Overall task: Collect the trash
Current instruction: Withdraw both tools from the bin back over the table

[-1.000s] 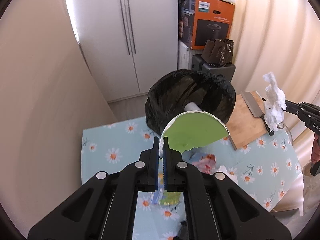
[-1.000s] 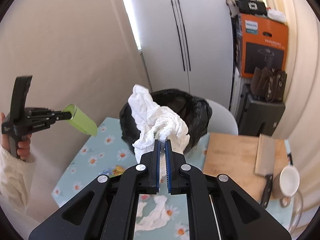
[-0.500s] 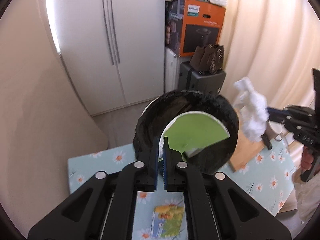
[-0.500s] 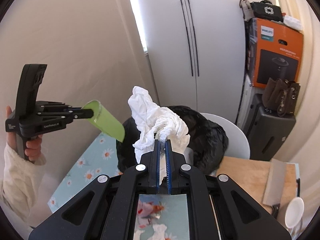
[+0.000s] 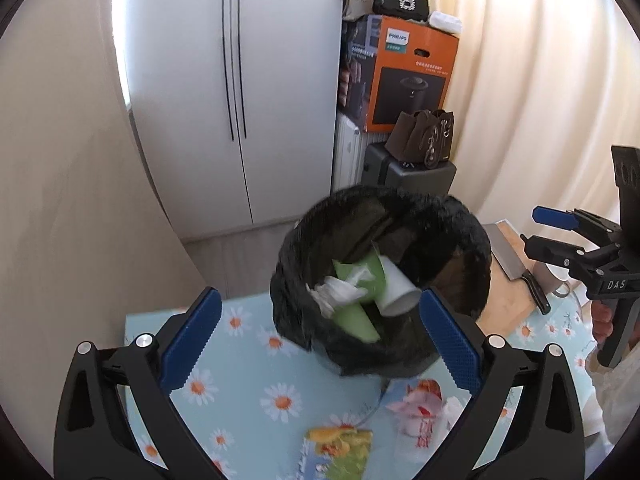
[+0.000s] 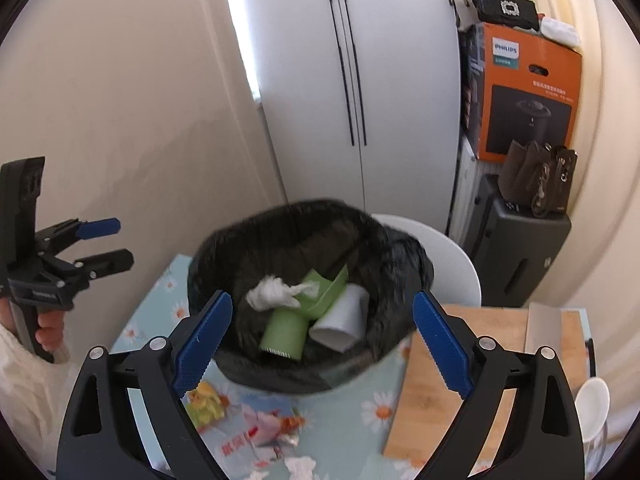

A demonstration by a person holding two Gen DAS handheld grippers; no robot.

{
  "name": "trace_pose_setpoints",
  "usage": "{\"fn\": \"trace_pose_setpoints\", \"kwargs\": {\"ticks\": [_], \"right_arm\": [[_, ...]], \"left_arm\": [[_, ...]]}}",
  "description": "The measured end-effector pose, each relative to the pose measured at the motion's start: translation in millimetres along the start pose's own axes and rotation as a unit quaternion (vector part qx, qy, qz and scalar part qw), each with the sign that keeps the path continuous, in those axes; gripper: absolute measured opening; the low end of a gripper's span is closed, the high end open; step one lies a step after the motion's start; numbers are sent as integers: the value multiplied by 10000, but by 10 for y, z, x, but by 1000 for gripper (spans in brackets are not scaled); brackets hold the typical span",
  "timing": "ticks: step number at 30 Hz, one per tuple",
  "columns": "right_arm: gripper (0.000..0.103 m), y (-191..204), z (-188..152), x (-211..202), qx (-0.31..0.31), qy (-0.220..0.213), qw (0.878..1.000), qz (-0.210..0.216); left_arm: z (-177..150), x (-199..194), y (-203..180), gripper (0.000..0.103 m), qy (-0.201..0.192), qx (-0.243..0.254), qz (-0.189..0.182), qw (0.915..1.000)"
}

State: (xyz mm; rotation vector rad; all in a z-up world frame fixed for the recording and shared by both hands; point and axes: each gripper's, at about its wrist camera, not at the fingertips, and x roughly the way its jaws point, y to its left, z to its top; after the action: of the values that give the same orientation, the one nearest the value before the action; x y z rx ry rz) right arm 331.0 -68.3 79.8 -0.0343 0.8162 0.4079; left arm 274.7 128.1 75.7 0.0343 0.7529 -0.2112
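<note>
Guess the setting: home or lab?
Probably a home kitchen or dining corner: a daisy-print tablecloth, a cutting board with a cleaver, and tall white cabinet doors.

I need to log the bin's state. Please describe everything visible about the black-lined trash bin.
The round bin lined with a crinkled black plastic bag stands upright on the daisy-print tablecloth, its mouth open. Inside lie a crumpled white tissue, green paper cups and a white paper cup. A white chair back stands behind it. Both tongs are open and near it, not touching.
</note>
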Motion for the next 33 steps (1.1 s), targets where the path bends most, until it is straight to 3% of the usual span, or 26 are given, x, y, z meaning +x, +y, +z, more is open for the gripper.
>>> {"fn": "trace_pose_setpoints", "kwargs": {"ticks": [21,33], "right_arm": [[88,159,-736,-47,-240,782,9966,14],[88,303,-1337,154,-527,1553,9863,151]], "left_arm": [[-776,-422,-45,97,539,-394,582,9961],[-1282,-563,-192,97,842,-538,570,9934]]}}
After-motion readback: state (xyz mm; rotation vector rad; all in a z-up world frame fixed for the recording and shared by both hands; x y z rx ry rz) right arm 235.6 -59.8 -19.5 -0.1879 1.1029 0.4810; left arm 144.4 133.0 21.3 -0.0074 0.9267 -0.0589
